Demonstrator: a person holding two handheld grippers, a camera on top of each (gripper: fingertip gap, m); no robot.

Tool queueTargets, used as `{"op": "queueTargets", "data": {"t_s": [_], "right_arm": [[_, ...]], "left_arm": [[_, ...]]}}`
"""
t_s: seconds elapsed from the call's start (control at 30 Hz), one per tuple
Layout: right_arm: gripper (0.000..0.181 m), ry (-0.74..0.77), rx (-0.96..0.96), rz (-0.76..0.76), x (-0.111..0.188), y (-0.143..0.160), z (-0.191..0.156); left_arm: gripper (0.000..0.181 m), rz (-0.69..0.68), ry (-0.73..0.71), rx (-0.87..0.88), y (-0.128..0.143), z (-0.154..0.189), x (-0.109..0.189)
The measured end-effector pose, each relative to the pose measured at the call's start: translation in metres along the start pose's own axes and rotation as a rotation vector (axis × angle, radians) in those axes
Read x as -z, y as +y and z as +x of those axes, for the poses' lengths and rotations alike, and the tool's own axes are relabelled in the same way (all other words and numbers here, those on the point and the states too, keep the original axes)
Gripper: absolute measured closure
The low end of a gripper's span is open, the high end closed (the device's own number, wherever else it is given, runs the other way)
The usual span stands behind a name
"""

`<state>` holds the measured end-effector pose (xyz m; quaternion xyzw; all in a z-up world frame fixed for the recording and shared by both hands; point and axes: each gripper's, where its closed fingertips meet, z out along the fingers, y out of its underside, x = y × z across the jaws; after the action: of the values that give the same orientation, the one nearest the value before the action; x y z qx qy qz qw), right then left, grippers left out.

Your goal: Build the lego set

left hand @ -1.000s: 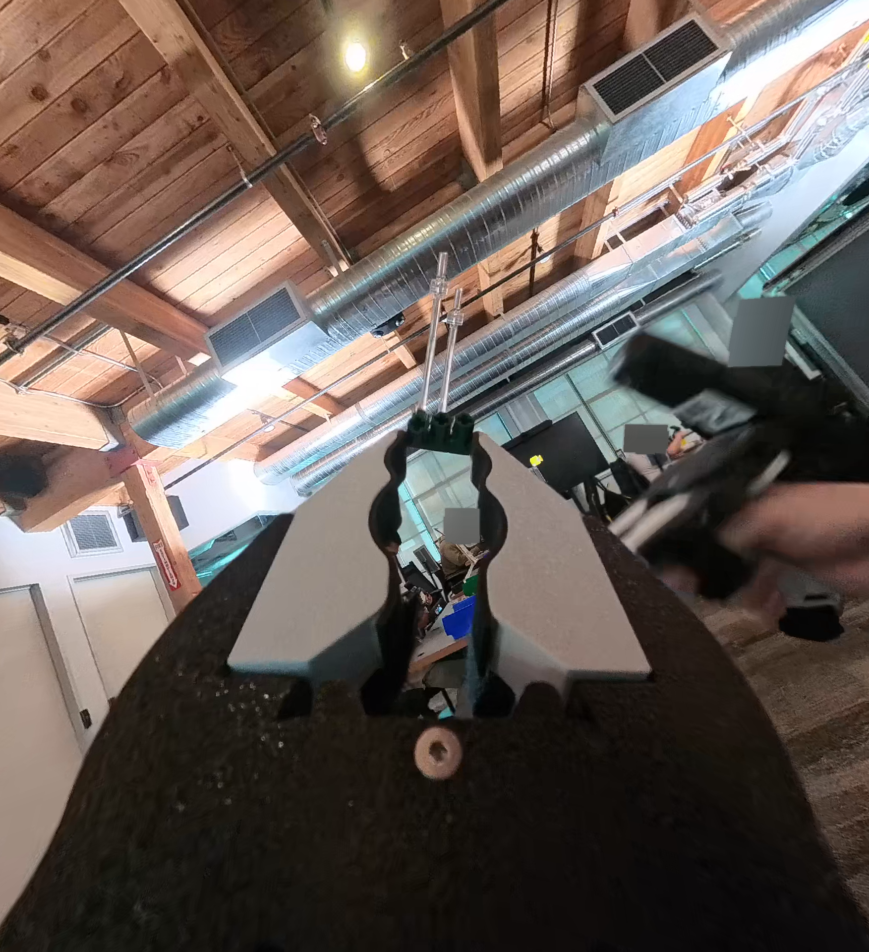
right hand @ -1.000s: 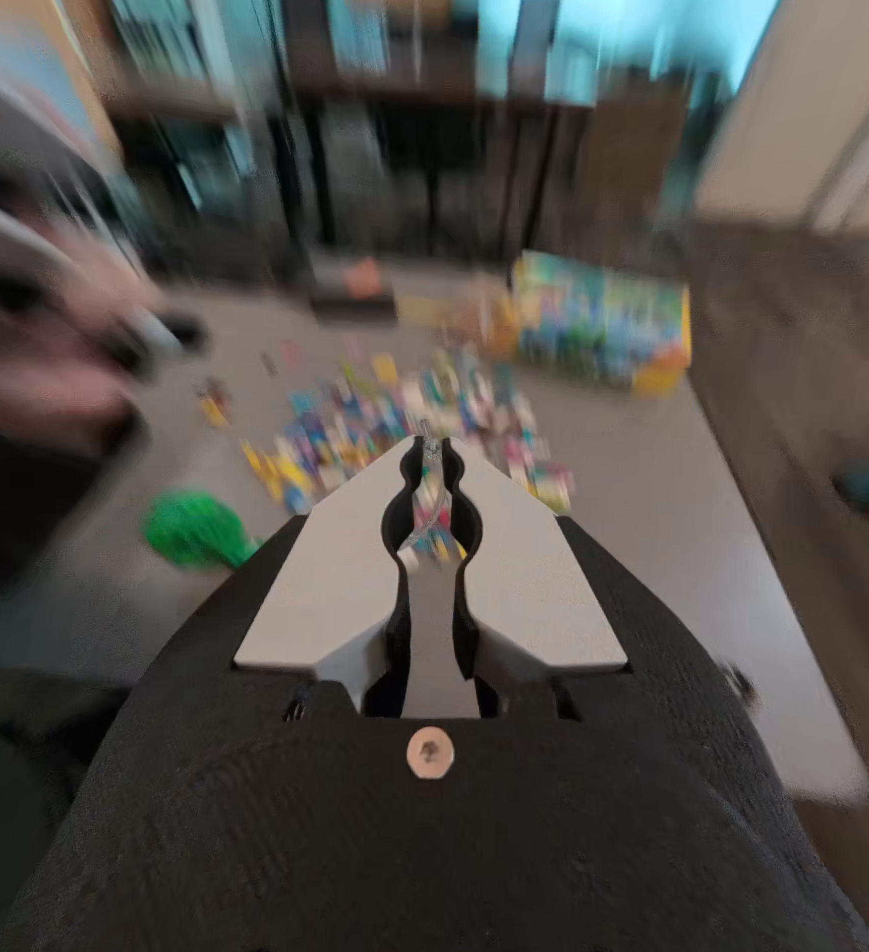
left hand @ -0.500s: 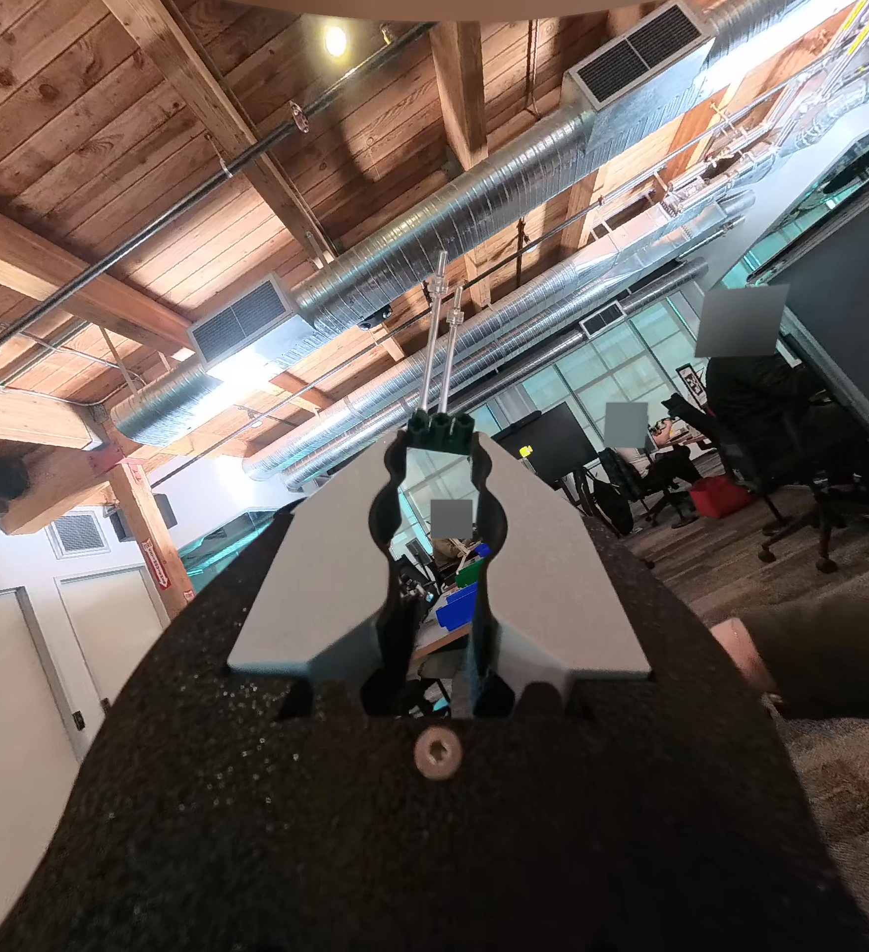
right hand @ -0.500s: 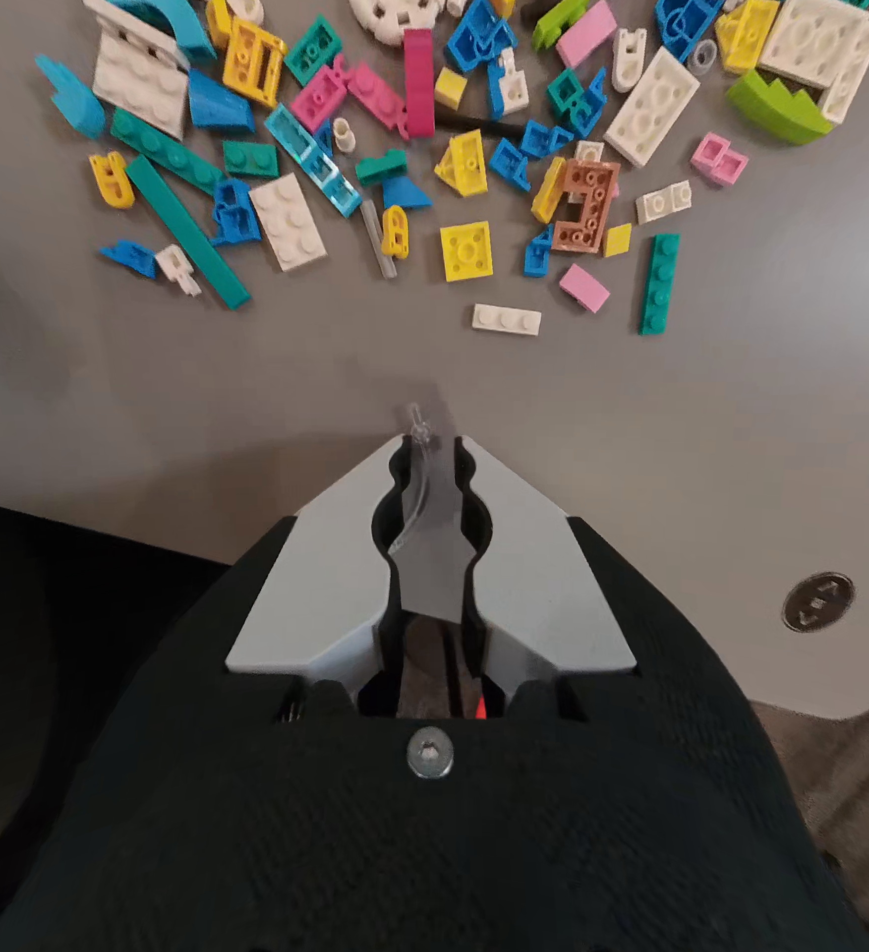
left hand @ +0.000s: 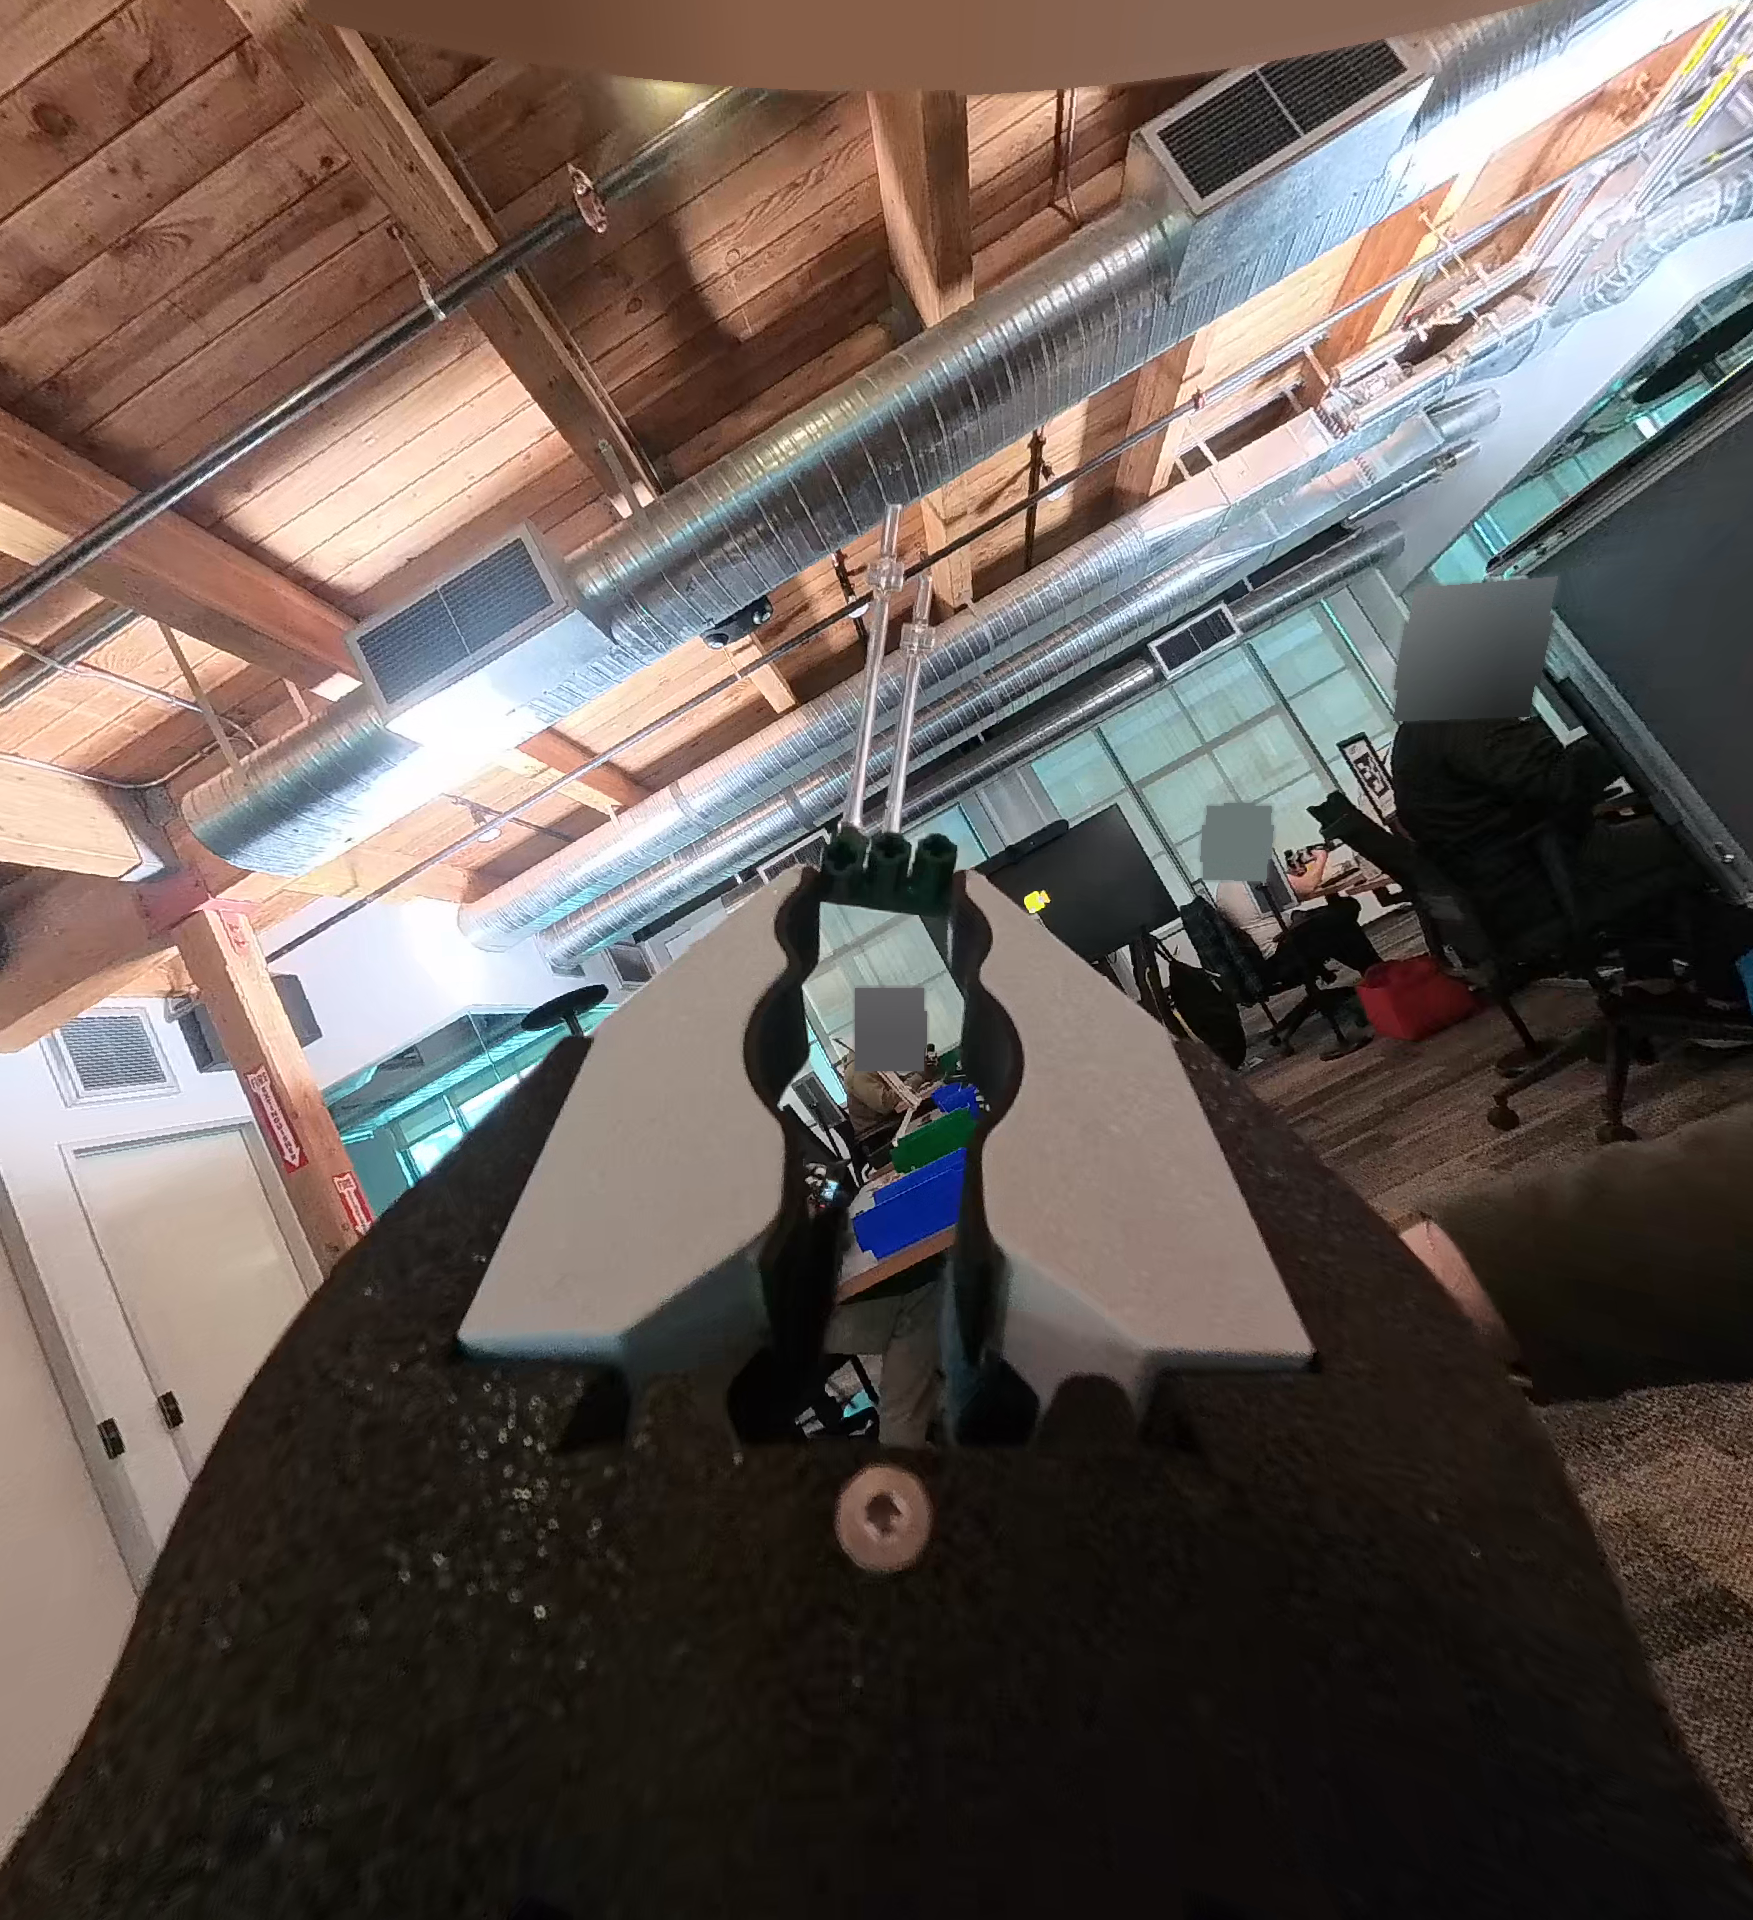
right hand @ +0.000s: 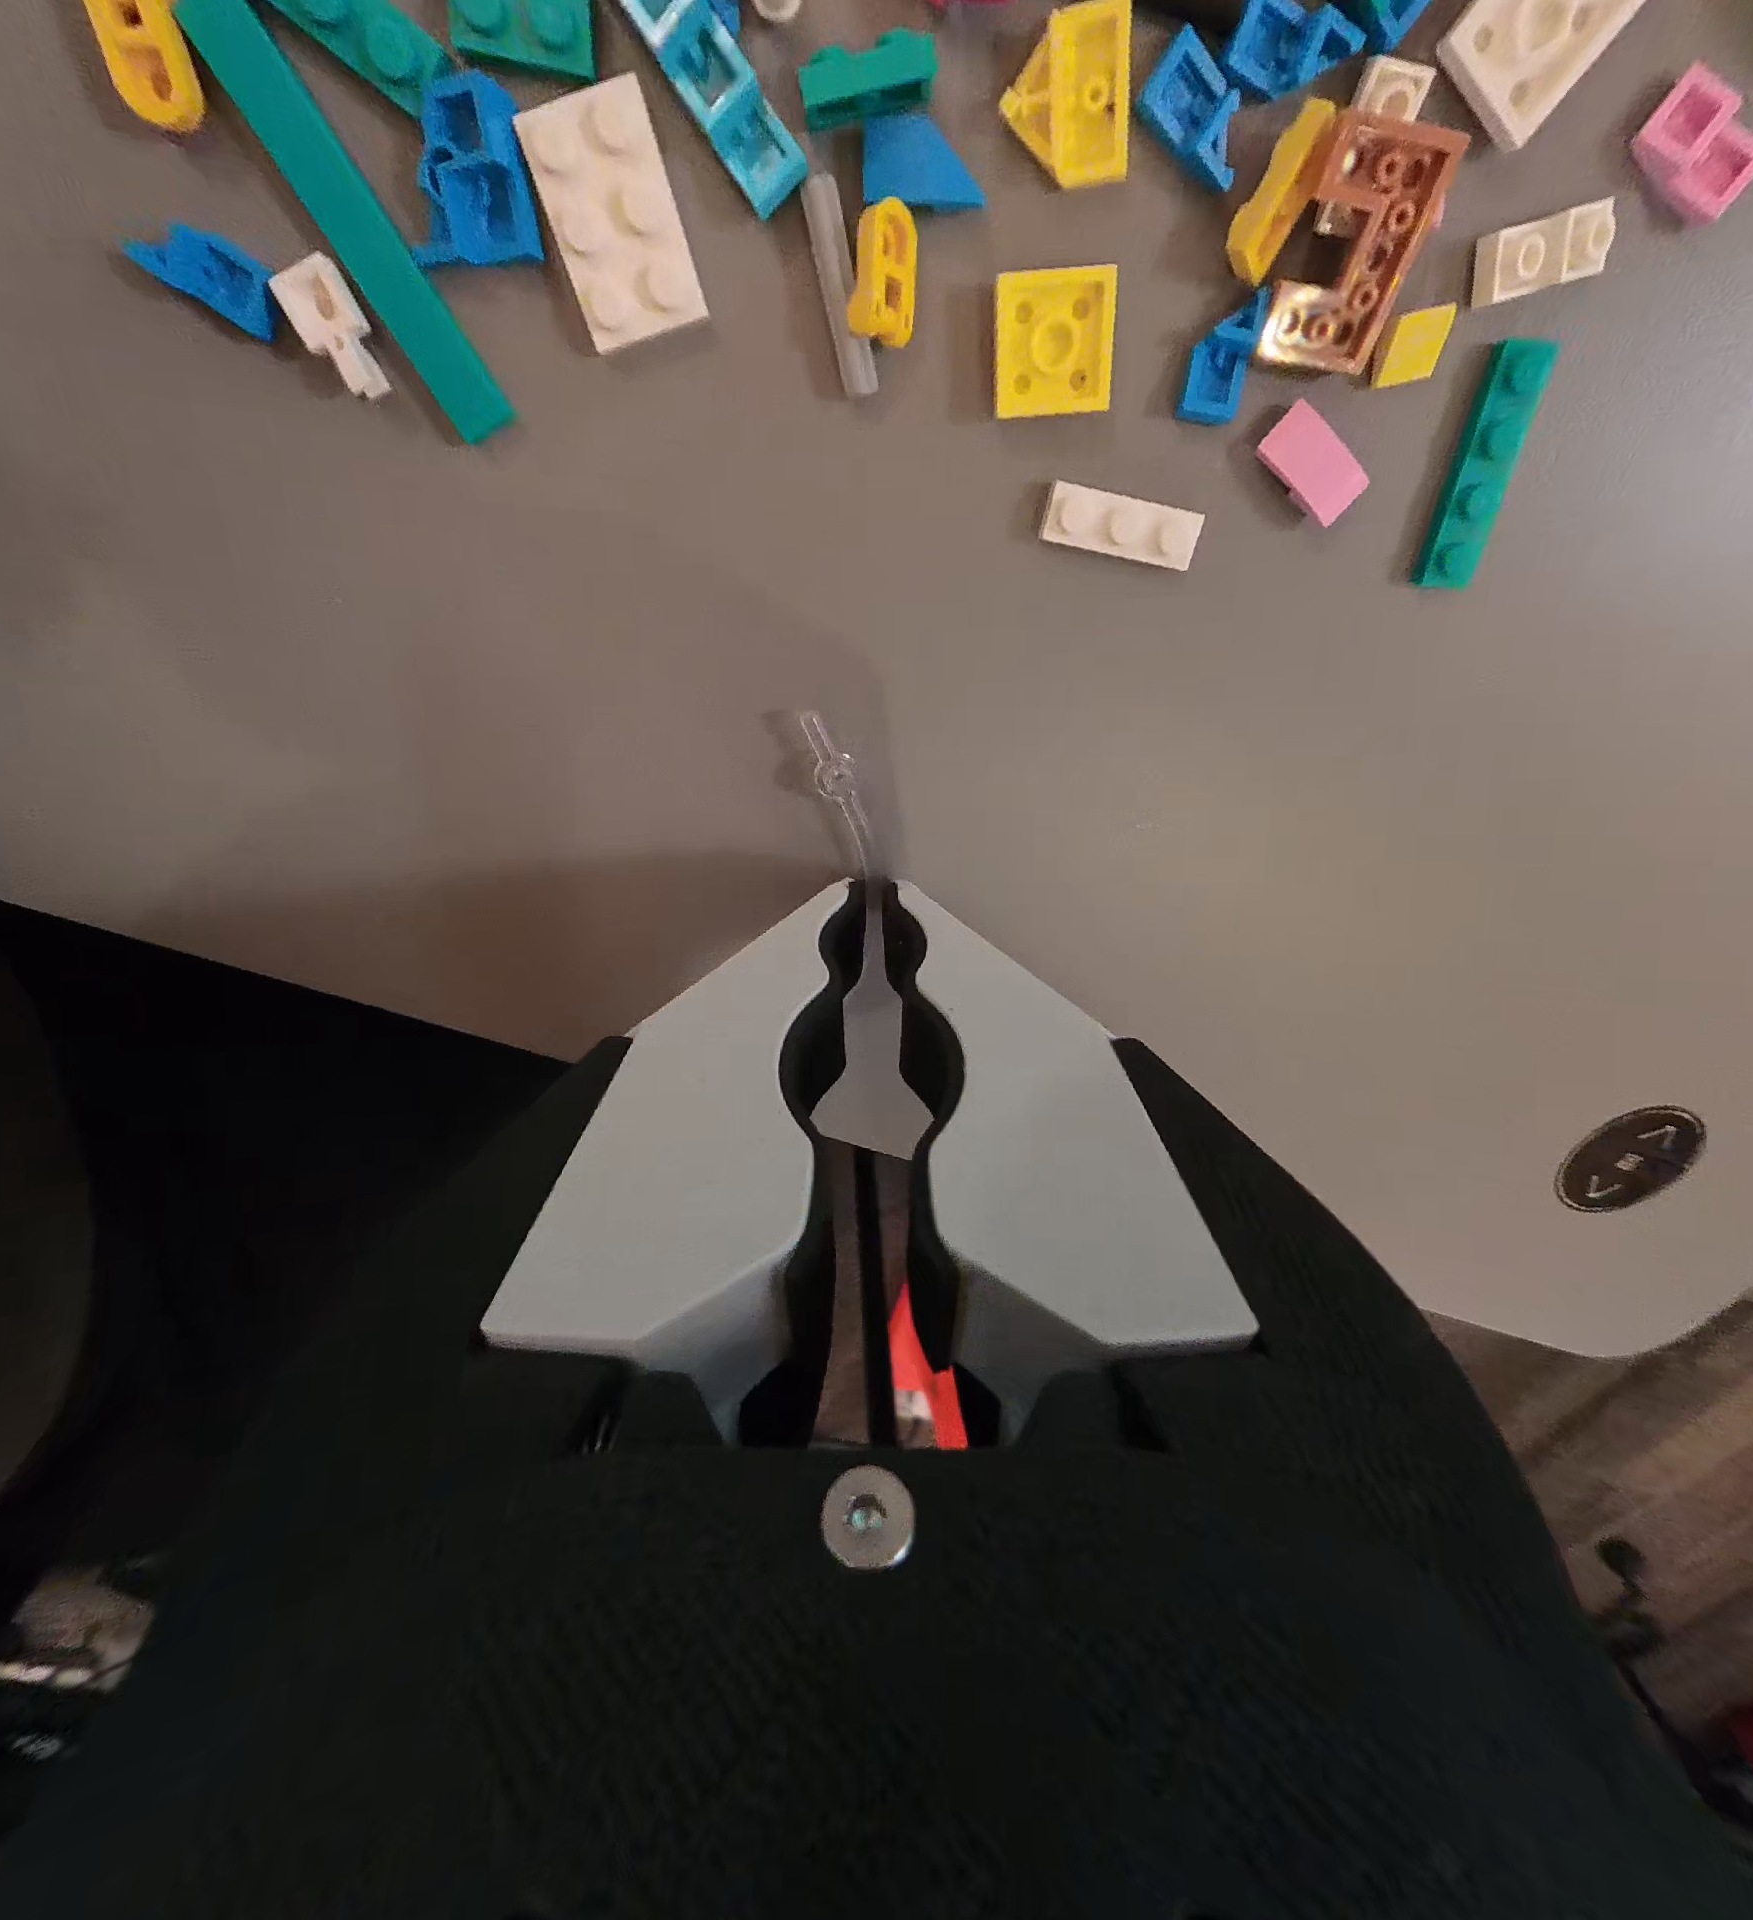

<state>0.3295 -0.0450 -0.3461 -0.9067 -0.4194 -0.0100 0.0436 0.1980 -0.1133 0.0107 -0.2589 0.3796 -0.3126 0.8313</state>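
My left gripper (left hand: 887,883) points up toward the ceiling and is shut on a dark green three-stud brick (left hand: 890,864). Two clear rods (left hand: 882,675) stand in that brick's studs. My right gripper (right hand: 870,885) points down over the grey table (right hand: 436,644) and is shut on a thin clear rod (right hand: 841,800) that sticks out past its tips. Beyond it, several loose bricks lie scattered: a yellow square plate (right hand: 1056,341), a white three-stud plate (right hand: 1121,525), a long teal bar (right hand: 342,218), a white plate (right hand: 610,213), a teal strip (right hand: 1485,462).
The table's near edge (right hand: 228,987) runs just left of my right gripper, with dark space below. A round metal grommet (right hand: 1628,1156) sits near the table's right corner. People sit at desks (left hand: 1267,914) far off in the left wrist view; a sleeve (left hand: 1630,1257) shows at right. Some 40 cm of space lies between my two pairs of fingers. The white three-stud plate (right hand: 1121,525) lies around 7 cm away from my right fingertips. To the long teal bar (right hand: 342,218): right tips about 11 cm, left tips about 35 cm.
My right gripper has swung down to face the table and moved closer to the loose bricks, still holding the clear rod. My left gripper has held nearly still.
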Motion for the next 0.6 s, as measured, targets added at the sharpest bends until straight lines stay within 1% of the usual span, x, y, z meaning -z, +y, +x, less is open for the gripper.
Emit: {"op": "queueTargets", "data": {"t_s": [0.03,0.1,0.13,0.17,0.2,0.23,0.27,0.33,0.4,0.43,0.5,0.57,0.6], "right_arm": [[0.179,0.019,0.023,0.005,0.000,0.000,0.000],[0.180,0.050,0.065,0.052,0.001,-0.003,0.000],[0.180,0.060,0.066,0.109,0.003,-0.007,0.002],[0.180,0.093,0.041,0.193,0.012,-0.013,0.008],[0.180,0.137,0.003,0.325,0.031,-0.026,0.017],[0.180,0.157,-0.038,0.503,0.061,-0.043,0.020],[0.180,0.162,-0.079,0.705,0.100,-0.060,0.017],[0.180,0.199,-0.122,1.126,0.193,-0.080,0.004],[0.180,0.236,-0.123,1.532,0.283,-0.075,-0.025],[0.180,0.251,-0.105,1.706,0.319,-0.067,-0.044],[0.180,0.314,-0.073,1.958,0.368,-0.050,-0.076],[0.180,0.361,-0.055,2.120,0.395,-0.038,-0.099],[0.180,0.340,-0.047,2.181,0.403,-0.035,-0.109]], "left_arm": [[0.159,-0.001,0.000,0.001,0.000,0.000,0.000],[0.159,-0.003,-0.003,0.001,0.001,0.000,0.000],[0.159,-0.002,-0.006,-0.001,0.001,-0.001,0.000],[0.159,0.001,-0.013,-0.005,0.001,-0.002,0.000],[0.159,0.007,-0.024,-0.009,0.001,-0.003,0.001],[0.159,0.016,-0.035,-0.012,0.000,-0.005,0.002],[0.159,0.024,-0.047,-0.016,0.001,-0.006,0.002],[0.159,0.037,-0.073,-0.029,0.001,-0.007,0.003],[0.159,0.049,-0.094,-0.040,0.002,-0.007,0.003],[0.159,0.052,-0.097,-0.044,0.002,-0.005,0.002],[0.159,0.072,-0.101,-0.054,-0.001,-0.002,0.002],[0.159,0.094,-0.100,-0.061,-0.005,0.003,0.002],[0.159,0.107,-0.102,-0.066,-0.007,0.005,0.002]]}}
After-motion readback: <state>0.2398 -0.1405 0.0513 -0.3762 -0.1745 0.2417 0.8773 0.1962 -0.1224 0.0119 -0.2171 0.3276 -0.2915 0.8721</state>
